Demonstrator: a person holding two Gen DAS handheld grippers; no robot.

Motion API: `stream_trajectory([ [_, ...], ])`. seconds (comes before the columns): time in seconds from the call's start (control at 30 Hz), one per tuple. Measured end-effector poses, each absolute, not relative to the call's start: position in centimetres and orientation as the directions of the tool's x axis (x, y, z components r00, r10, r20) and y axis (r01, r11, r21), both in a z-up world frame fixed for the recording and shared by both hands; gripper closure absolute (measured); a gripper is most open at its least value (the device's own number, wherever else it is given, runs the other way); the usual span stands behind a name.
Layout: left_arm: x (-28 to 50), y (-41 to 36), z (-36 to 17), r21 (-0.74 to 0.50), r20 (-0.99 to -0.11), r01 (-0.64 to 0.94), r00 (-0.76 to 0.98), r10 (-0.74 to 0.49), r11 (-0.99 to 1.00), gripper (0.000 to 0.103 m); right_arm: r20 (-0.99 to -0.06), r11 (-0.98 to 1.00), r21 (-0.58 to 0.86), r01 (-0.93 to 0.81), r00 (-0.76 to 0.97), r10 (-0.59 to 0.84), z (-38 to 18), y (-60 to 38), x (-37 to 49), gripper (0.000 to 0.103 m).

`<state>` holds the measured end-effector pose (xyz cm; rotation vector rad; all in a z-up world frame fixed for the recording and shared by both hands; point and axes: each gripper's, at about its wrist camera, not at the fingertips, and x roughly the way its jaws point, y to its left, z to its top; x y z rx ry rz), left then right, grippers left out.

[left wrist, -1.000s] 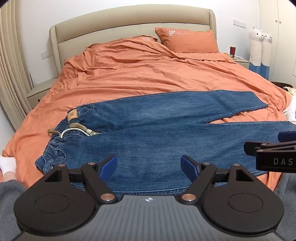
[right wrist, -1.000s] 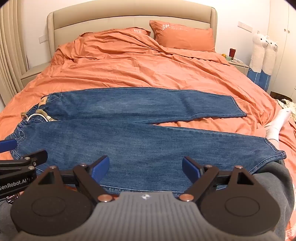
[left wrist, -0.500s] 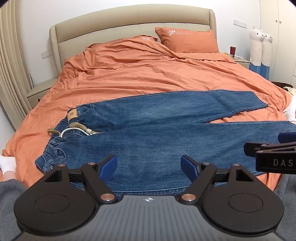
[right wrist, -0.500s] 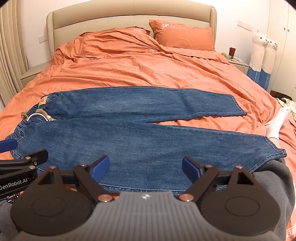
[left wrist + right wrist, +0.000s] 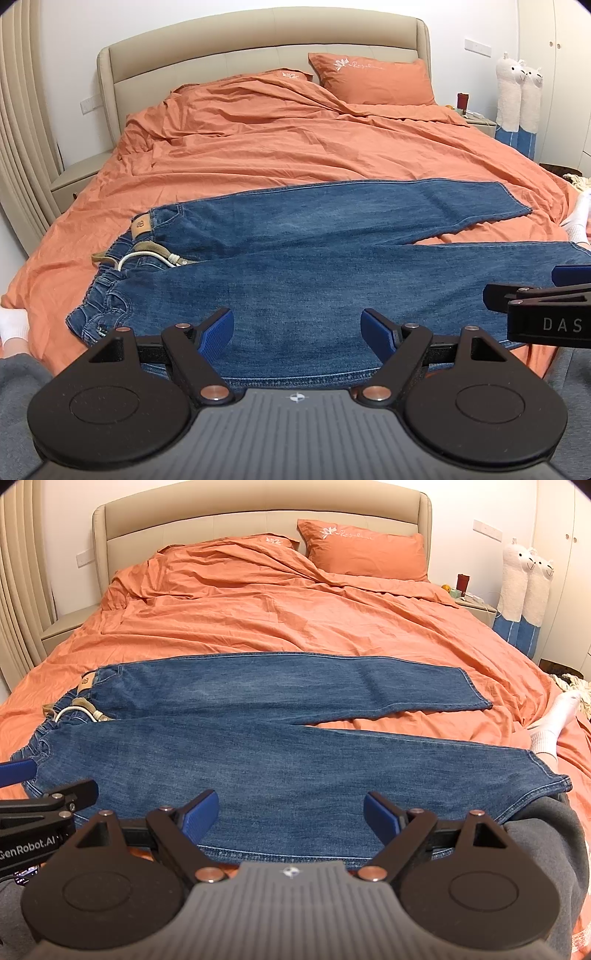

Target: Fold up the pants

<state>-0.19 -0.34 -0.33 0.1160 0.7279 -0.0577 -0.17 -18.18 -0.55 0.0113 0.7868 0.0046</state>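
Blue jeans (image 5: 314, 266) lie flat on the orange bed, waistband to the left, both legs spread out to the right in a narrow V; they also show in the right wrist view (image 5: 258, 746). My left gripper (image 5: 297, 332) is open and empty, hovering over the near leg's lower edge. My right gripper (image 5: 290, 812) is open and empty over the same near leg, further right. Each gripper's side shows at the edge of the other's view.
Orange duvet (image 5: 295, 147) covers the bed, with a pillow (image 5: 369, 79) at the beige headboard. Nightstands flank the bed. Two plush alpacas (image 5: 526, 590) stand at the right wall. A white-socked foot (image 5: 550, 723) rests by the hems.
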Motion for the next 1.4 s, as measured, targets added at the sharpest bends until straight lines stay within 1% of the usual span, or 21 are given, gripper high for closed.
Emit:
stream_trajectory([
  [1.4,-0.02,-0.32,-0.47,0.080,-0.665,0.093,0.747,-0.017,0.992,0.011,-0.708,1.000,-0.002,-0.002,0.707,0.001,-0.27,-18.29,-0.14,0.021],
])
